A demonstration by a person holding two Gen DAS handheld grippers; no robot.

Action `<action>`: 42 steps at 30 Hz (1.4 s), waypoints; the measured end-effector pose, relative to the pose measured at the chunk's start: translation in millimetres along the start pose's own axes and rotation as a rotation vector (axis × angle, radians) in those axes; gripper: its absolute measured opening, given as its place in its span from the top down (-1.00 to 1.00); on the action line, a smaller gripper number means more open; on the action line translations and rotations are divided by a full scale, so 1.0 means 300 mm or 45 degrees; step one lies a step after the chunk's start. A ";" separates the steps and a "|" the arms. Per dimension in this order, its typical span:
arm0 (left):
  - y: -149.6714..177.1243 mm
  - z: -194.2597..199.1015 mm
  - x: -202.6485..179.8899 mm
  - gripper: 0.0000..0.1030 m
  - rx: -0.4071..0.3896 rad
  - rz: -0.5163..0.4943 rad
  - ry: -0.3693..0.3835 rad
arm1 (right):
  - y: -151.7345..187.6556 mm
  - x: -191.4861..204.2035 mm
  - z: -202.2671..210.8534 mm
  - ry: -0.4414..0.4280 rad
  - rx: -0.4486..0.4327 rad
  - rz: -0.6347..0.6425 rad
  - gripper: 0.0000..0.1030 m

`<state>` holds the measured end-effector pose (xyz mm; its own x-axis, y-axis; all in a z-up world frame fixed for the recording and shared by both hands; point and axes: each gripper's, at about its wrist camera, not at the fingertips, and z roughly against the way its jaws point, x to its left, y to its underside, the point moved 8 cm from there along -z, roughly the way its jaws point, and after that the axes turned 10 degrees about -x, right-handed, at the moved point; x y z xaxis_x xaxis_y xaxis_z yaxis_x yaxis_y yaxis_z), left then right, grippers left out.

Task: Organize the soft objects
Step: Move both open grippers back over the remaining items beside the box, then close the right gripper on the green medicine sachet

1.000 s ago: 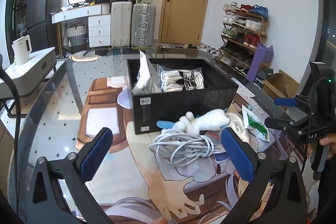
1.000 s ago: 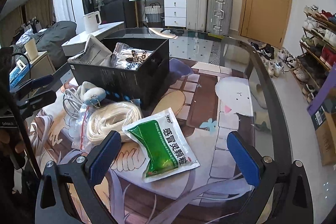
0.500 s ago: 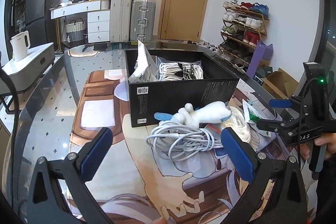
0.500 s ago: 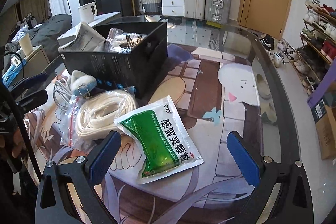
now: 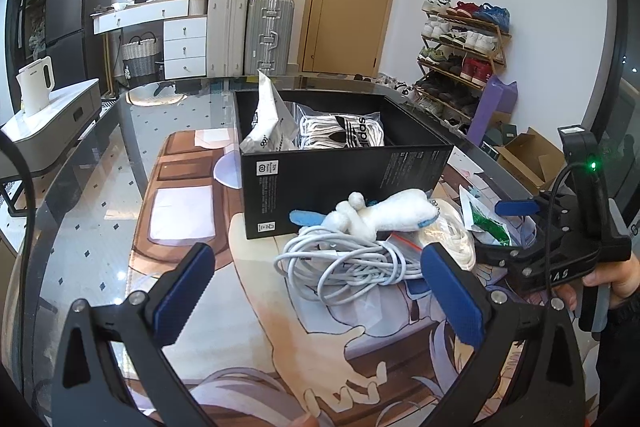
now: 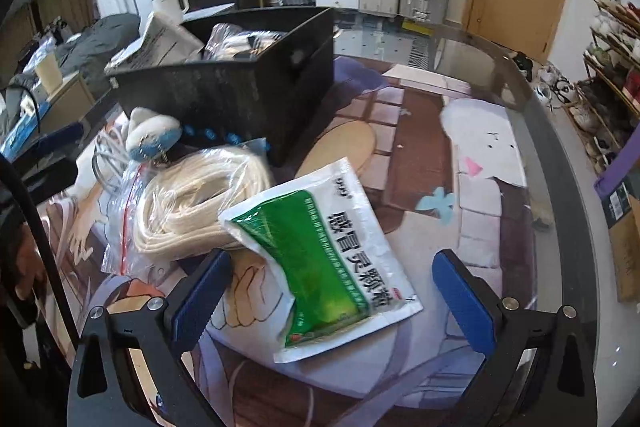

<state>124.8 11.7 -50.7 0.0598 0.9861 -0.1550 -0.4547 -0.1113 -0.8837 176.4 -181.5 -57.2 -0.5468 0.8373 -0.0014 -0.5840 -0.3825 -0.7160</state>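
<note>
A green and white pouch (image 6: 320,255) lies flat on the printed mat, its near end between the spread fingers of my right gripper (image 6: 332,301), which is open. Left of it sits a clear zip bag of cream cord (image 6: 192,203), then a white plush toy (image 5: 384,217) resting on a coil of white cable (image 5: 344,263). My left gripper (image 5: 318,293) is open just in front of the coil and holds nothing. Behind the pile stands an open black box (image 5: 344,179) with a white pouch (image 5: 268,123) and a bagged striped item (image 5: 344,131) inside.
The printed mat (image 5: 180,203) covers a round glass table (image 5: 92,195) whose rim (image 6: 560,163) curves close on the right. Suitcases, a drawer unit, a door and a shoe rack stand beyond the table. A hand (image 5: 608,279) holds the right gripper's handle.
My right gripper has moved forward and down over the green pouch, which now fills more of its view. The left gripper has shifted only slightly; the pile and the box lie as before.
</note>
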 end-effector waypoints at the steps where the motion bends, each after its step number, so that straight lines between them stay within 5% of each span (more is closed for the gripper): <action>1: 0.000 0.001 0.000 -1.00 -0.002 -0.001 -0.003 | -0.003 0.009 -0.003 -0.019 -0.001 0.003 -0.97; 7: -0.001 0.004 -0.002 -1.00 -0.007 -0.010 0.004 | -0.006 0.029 0.009 -0.036 -0.016 0.027 -0.64; 9: 0.000 0.004 -0.001 -1.00 -0.004 -0.006 0.007 | -0.009 0.035 0.019 -0.041 -0.019 0.032 -0.36; 18: -0.001 0.008 0.004 -1.00 -0.008 -0.007 0.005 | 0.002 0.048 0.042 -0.078 -0.032 0.047 -0.10; 28: 0.000 0.010 0.001 -1.00 -0.009 -0.008 0.006 | 0.023 0.095 0.078 -0.220 0.020 0.060 -0.13; 35: 0.000 0.009 0.001 -1.00 -0.008 -0.007 0.007 | 0.023 0.095 0.079 -0.240 0.004 0.034 -0.37; 40: 0.000 0.009 0.001 -1.00 -0.008 -0.008 0.006 | 0.018 0.098 0.069 -0.218 -0.011 0.045 -0.36; 42: 0.000 0.009 0.000 -1.00 -0.009 -0.007 0.006 | 0.020 0.110 0.072 -0.223 -0.014 0.073 -0.16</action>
<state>122.4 12.2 -49.6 0.0661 0.9862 -0.1520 -0.4481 -0.1068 -0.8876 141.8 -164.5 -46.6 -0.6760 0.7327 0.0786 -0.5428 -0.4229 -0.7257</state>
